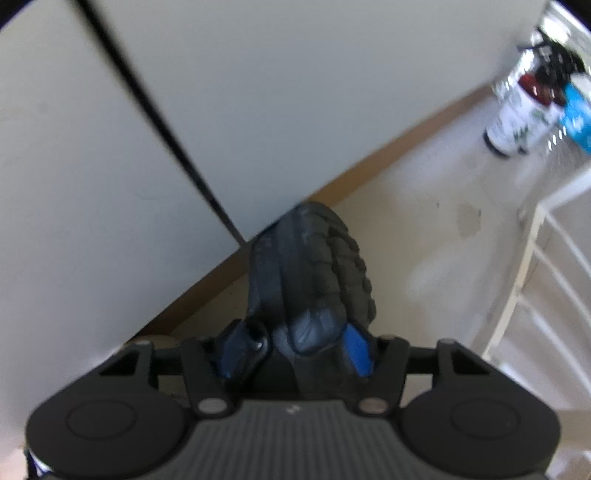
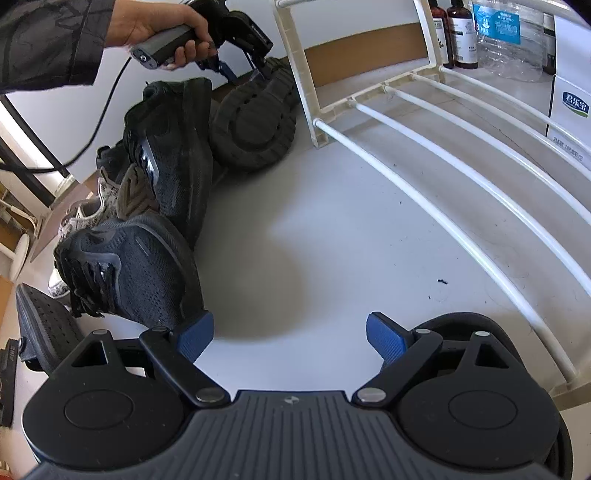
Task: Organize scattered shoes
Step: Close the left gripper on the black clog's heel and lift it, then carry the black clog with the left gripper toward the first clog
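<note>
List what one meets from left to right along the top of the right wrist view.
Sleeve → hand → left claw → rack post → brown bottles → water bottle.

Open passage: bare white floor (image 2: 332,229), centre of the right wrist view, from the wide-apart blue pads out to 12 o'clock.

Obstacles:
- white tubular shoe rack (image 2: 461,155), 1 to 4 o'clock
- heap of black mesh trainers (image 2: 147,266), 9 to 11 o'clock
- black lug-soled clog (image 2: 255,122), 12 o'clock, against the grey wall (image 1: 258,92)
- brown bottles (image 2: 461,33) and clear plastic water bottle (image 2: 509,37), behind the rack, 1 o'clock
</note>
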`<action>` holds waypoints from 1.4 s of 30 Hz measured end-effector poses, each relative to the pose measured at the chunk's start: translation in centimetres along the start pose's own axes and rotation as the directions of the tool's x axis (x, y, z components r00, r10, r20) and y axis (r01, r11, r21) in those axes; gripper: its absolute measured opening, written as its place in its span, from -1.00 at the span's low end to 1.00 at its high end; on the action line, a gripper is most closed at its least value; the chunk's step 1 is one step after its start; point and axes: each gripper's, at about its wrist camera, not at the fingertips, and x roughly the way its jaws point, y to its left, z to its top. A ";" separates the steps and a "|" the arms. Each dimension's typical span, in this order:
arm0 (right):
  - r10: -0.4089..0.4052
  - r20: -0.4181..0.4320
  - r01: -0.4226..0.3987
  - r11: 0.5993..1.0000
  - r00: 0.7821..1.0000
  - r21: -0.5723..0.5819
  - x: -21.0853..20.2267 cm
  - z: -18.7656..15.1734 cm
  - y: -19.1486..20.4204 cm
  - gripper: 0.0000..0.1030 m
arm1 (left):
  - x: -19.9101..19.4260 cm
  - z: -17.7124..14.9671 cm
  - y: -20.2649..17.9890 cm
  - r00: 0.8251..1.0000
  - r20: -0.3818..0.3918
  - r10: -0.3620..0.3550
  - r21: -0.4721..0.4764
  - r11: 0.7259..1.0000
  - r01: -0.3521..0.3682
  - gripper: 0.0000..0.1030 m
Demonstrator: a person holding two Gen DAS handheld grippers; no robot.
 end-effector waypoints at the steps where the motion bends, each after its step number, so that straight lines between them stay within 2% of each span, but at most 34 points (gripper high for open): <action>1: -0.002 -0.003 0.002 1.000 1.000 0.001 0.1 0.0 0.0 0.80 | 0.1 0.1 0.0 1.000 -0.009 -0.003 0.014 1.000 0.003 0.28; 3: -0.006 -0.008 0.006 1.000 1.000 0.003 0.2 -0.1 -0.1 0.81 | 0.1 0.4 0.2 1.000 -0.018 0.004 0.015 1.000 -0.003 0.53; 5: -0.012 -0.012 0.012 1.000 1.000 0.002 0.2 -0.1 -0.2 0.81 | 0.1 0.5 0.5 1.000 -0.022 0.015 0.013 1.000 -0.014 0.64; 10: -0.017 -0.014 0.017 1.000 1.000 -0.010 0.2 -0.4 -0.1 0.81 | 0.0 1.1 0.6 0.999 -0.028 -0.021 0.003 1.000 0.022 0.62; 12: -0.018 -0.018 0.018 1.000 1.000 -0.012 0.2 -0.4 -0.1 0.81 | -0.2 1.4 0.4 0.998 -0.031 -0.058 -0.028 0.998 0.057 0.45; 19: -0.015 -0.021 0.015 1.000 1.000 -0.004 0.3 -0.4 -0.1 0.81 | -1.7 2.1 -1.8 0.992 -0.046 -0.119 0.015 0.993 0.120 0.40; 23: -0.014 -0.019 0.014 1.000 1.000 -0.003 0.1 -0.4 -0.2 0.81 | -2.5 2.8 -1.6 0.993 -0.013 -0.116 0.021 0.993 0.117 0.42; 25: -0.013 -0.017 0.013 1.000 1.000 -0.003 0.1 -0.4 -0.2 0.80 | -1.5 2.1 -0.6 0.994 -0.001 -0.112 0.011 0.994 0.112 0.59; 26: -0.013 -0.017 0.013 1.000 1.000 -0.002 0.0 -0.4 -0.3 0.81 | -1.5 2.1 -0.3 0.996 0.002 -0.092 -0.007 0.996 0.092 0.79; 27: -0.013 -0.016 0.013 1.000 1.000 -0.002 0.0 -0.4 -0.3 0.80 | -1.5 2.2 0.0 0.997 0.005 -0.080 -0.024 0.996 0.081 0.85; 28: -0.013 -0.015 0.013 1.000 1.000 -0.002 0.0 -0.4 -0.3 0.80 | -1.4 2.2 0.5 0.995 0.011 -0.098 -0.034 0.995 0.098 0.83; 30: -0.014 -0.014 0.014 1.000 1.000 -0.005 -0.1 -0.5 -0.4 0.81 | -1.2 2.2 1.4 0.991 0.021 -0.133 -0.053 0.990 0.133 0.51; 32: -0.016 -0.013 0.016 1.000 1.000 -0.009 -0.2 -0.6 -0.4 0.81 | -1.7 2.5 1.8 0.986 0.022 -0.163 -0.070 0.984 0.164 0.49; 36: -0.026 -0.018 0.026 1.000 1.000 -0.004 -0.3 -0.6 -0.4 0.80 | -3.1 2.8 1.8 0.988 0.040 -0.148 -0.038 0.988 0.149 0.38; 38: -0.027 -0.020 0.027 1.000 0.999 -0.002 -0.4 -0.6 -0.4 0.80 | -3.3 1.6 1.7 0.987 0.063 -0.147 -0.027 0.988 0.149 0.37; 40: -0.029 -0.019 0.029 1.000 0.999 -0.004 -0.5 -0.5 -0.5 0.80 | -2.9 -1.0 1.9 0.986 0.075 -0.150 -0.023 0.988 0.152 0.36; 42: -0.034 -0.016 0.034 0.999 0.999 -0.006 -0.7 -0.5 -0.6 0.80 | -3.1 -1.1 2.3 0.984 0.080 -0.158 -0.023 0.987 0.160 0.36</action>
